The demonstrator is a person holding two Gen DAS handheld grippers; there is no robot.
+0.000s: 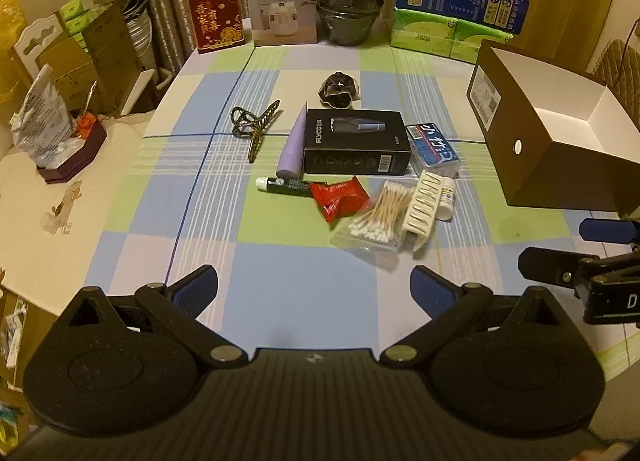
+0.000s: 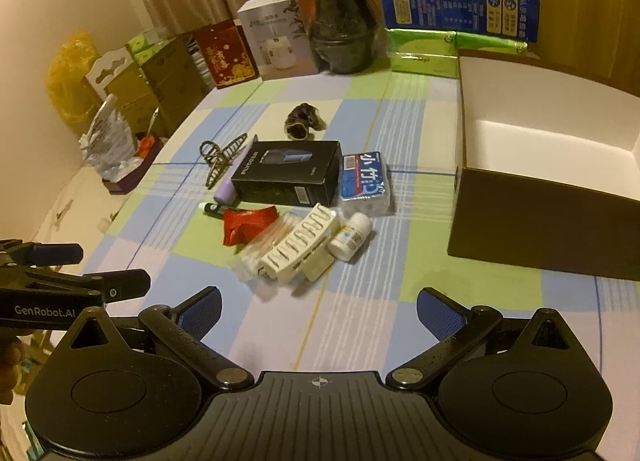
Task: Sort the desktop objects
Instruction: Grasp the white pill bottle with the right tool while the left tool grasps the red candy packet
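Both grippers, left gripper (image 1: 314, 285) and right gripper (image 2: 318, 307), hover empty above the checked tablecloth (image 1: 280, 293), fingers spread wide. Beyond them lie cotton swabs (image 1: 378, 217), a white hair clip (image 2: 298, 247) and a black box (image 1: 356, 141) mid-table, with the open shoebox (image 2: 540, 197) to the right.

Small items clustered mid-table around black box (image 1: 357, 141); open storage box (image 1: 560, 129) right.
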